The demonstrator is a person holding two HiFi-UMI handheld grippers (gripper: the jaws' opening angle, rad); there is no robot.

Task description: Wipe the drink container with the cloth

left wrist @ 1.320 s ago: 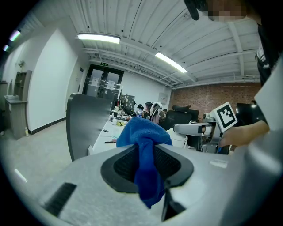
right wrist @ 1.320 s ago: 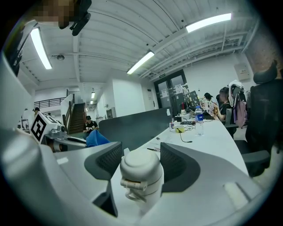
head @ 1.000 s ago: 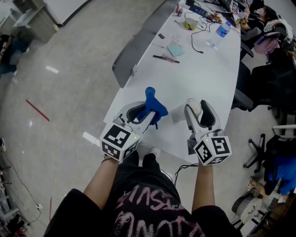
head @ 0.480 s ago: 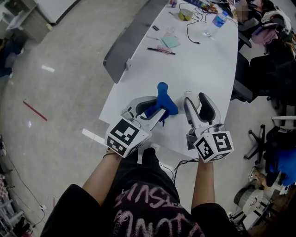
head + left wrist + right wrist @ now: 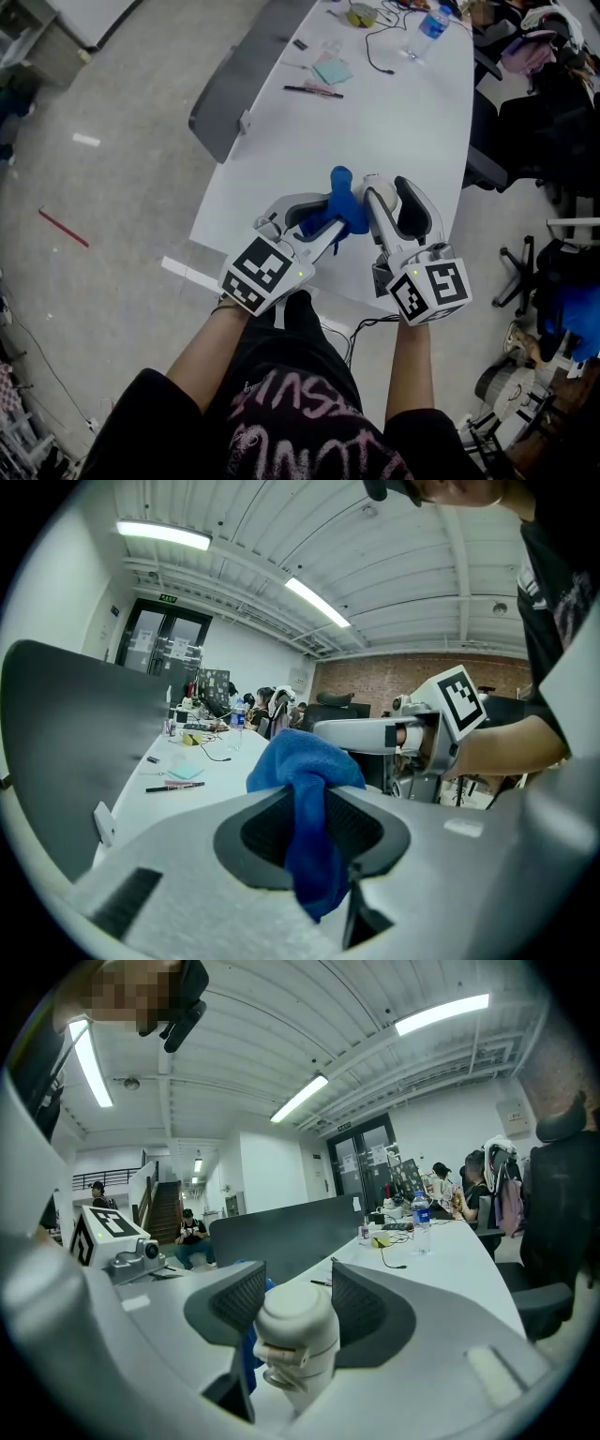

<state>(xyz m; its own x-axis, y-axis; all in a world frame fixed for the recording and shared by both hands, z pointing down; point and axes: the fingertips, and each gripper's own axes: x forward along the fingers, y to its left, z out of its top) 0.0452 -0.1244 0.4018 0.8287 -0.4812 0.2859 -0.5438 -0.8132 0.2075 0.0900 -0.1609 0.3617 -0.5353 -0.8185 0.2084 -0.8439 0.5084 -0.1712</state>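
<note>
I note the cloth (image 5: 305,789) as blue napped fabric, soft and matt, perhaps microfibre. The drink container (image 5: 295,1330), at the table's near edge: off-white, smooth, satin, plastic by the look. The table (image 5: 394,103): white top, smooth, faint sheen. The floor (image 5: 112,206): grey, polished, reflective. The water bottle (image 5: 427,21), far end: clear glossy plastic.

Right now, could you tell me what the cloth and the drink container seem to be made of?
Cloth: soft blue fabric, probably microfibre; it folds limply, with a fuzzy nap.
Container: apparently matte off-white plastic, smooth, opaque, with moulded ridges; possibly coated metal.
</note>
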